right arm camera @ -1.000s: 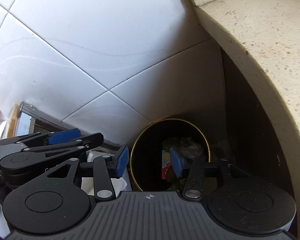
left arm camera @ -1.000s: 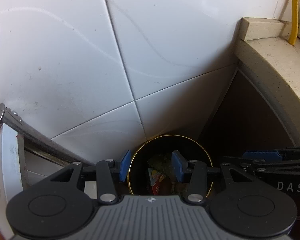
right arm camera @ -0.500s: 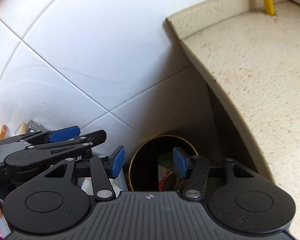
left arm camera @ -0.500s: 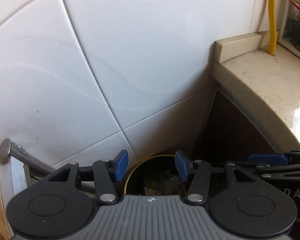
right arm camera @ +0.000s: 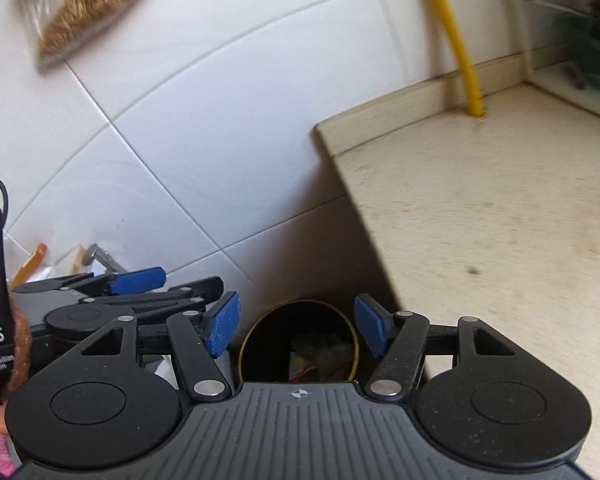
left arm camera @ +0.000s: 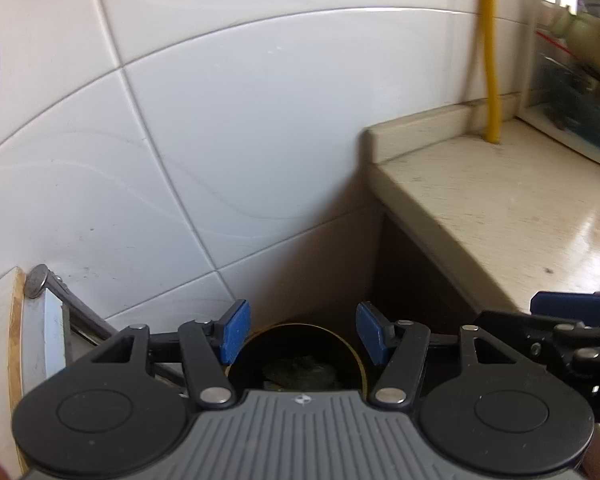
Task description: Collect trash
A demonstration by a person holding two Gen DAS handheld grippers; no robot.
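The left hand-held gripper [left arm camera: 302,334] and right hand-held gripper [right arm camera: 298,330] are both wide and hold nothing, above the black bin [right arm camera: 268,344] with trash [right arm camera: 320,354] inside, beside the surface [right arm camera: 500,220].

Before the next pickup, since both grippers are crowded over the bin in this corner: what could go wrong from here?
1. The left gripper and right gripper, both open and empty, sit side by side; swinging either could knock them together.
2. The counter edge overhangs right beside the bin; lifting carelessly could clip it.
3. The frames are motion-blurred, so fast moves risk misjudging the bin's narrow opening.
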